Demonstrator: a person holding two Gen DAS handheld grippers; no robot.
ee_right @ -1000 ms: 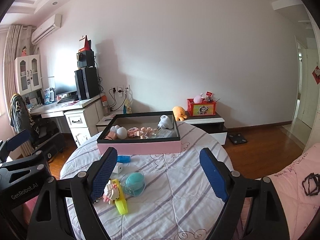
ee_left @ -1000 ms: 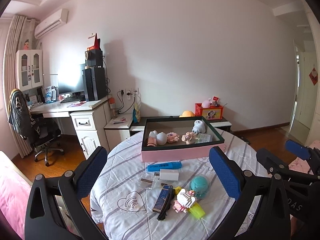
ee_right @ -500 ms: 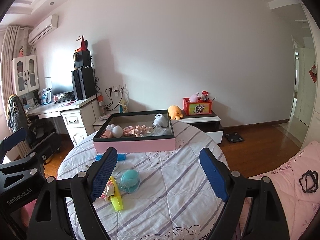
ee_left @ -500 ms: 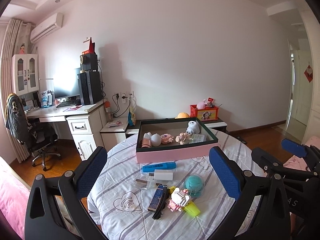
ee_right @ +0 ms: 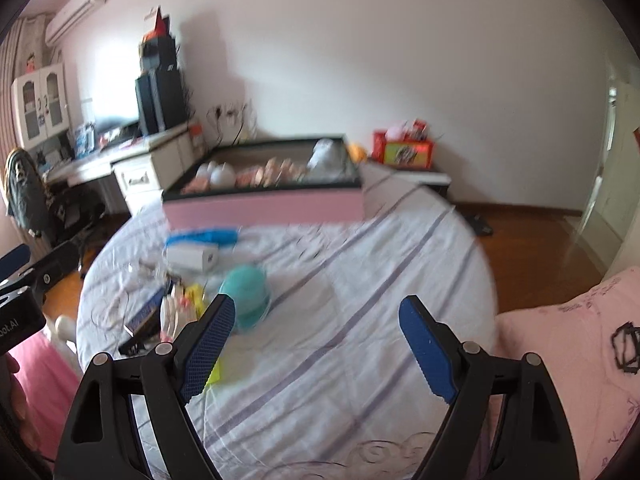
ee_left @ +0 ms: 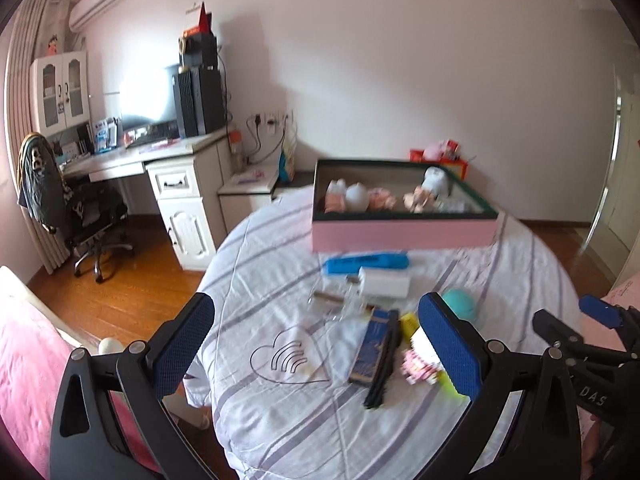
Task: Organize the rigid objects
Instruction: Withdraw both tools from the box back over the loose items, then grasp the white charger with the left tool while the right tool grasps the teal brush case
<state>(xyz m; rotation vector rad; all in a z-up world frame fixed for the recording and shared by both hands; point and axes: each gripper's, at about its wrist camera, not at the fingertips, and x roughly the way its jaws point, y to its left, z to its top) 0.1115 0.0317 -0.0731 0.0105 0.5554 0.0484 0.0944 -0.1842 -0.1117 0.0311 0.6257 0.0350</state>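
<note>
A pink box (ee_left: 404,234) with a dark rim stands at the far side of the round table (ee_left: 280,412) and holds several small toys. In front of it lie a blue bar (ee_left: 366,263), a white block (ee_left: 386,282), a teal dome (ee_left: 460,302), a dark blue box (ee_left: 372,346) and a pink brick toy (ee_left: 420,364). My left gripper (ee_left: 316,344) is open and empty above the near table. My right gripper (ee_right: 318,346) is open and empty, its left finger beside the teal dome (ee_right: 246,294). The pink box (ee_right: 264,204) shows beyond.
A white desk (ee_left: 168,172) with a computer tower and an office chair (ee_left: 80,216) stand at the left. A pink bed (ee_right: 572,360) lies at the right, another pink cover (ee_left: 24,360) at the left. A red box (ee_right: 404,152) sits on a low cabinet behind the table.
Both grippers have dropped and moved forward toward the table; the loose objects now sit closer and lower between the fingers. Both views are motion-blurred. Both stay open.
</note>
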